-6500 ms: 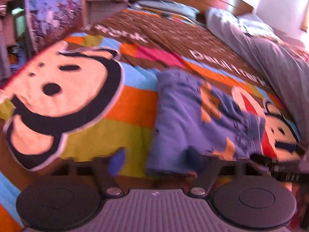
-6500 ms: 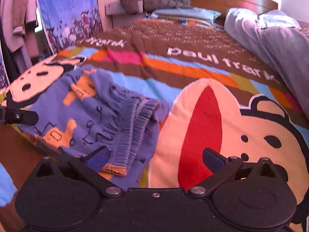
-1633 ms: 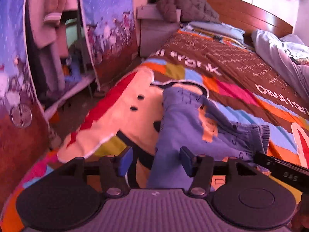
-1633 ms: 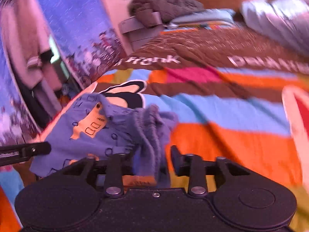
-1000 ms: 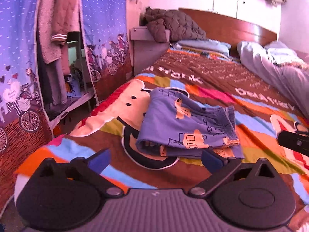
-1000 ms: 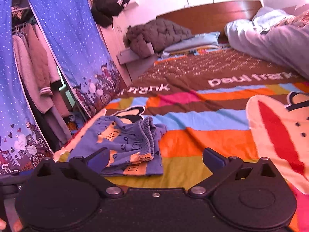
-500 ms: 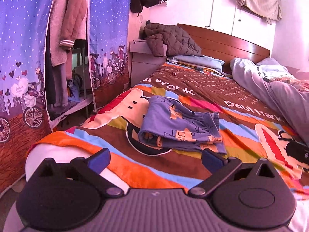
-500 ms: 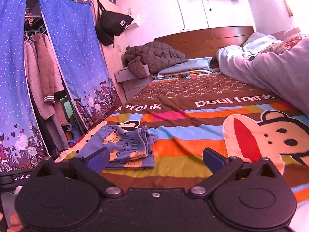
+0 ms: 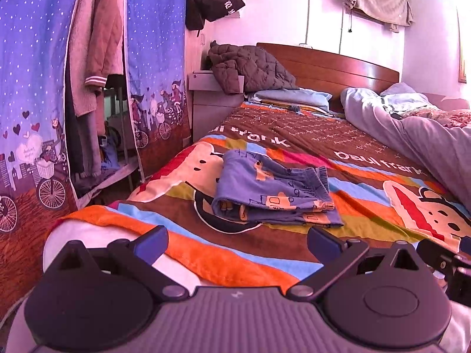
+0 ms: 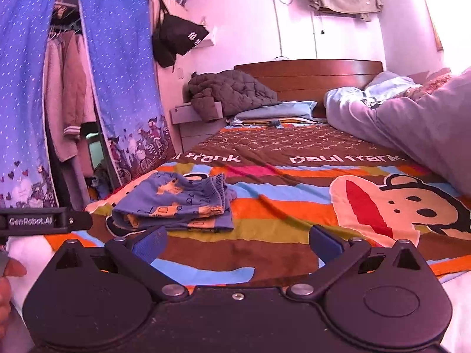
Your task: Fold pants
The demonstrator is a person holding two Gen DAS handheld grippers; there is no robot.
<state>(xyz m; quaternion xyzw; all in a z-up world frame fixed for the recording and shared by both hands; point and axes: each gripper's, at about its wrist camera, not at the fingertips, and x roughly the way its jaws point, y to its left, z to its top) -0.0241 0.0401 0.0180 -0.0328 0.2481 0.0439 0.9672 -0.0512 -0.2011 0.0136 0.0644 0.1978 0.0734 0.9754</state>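
We see the pants (image 9: 270, 189) folded on the striped bedspread (image 9: 368, 197) near the bed's foot. Left hand-held gripper (image 9: 237, 242) and right hand-held gripper (image 10: 237, 239): both spread wide, empty, apart from the pants.

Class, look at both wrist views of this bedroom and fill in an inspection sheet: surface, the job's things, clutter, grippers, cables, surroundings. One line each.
Surface: striped cartoon blanket covering the bed, lying fairly flat.
Job's things: blue patterned pants folded into a compact stack near the bed's left edge, waistband end to the right.
Clutter: brown quilted jacket heaped on the bedside cabinet; grey duvet bunched along the right side.
Grippers: left gripper and right gripper both open, empty, clear of the pants.
Cables: a thin cord hanging down the wall.
Surroundings: wooden headboard; blue curtain wardrobe with hanging clothes; black bag on the wall.
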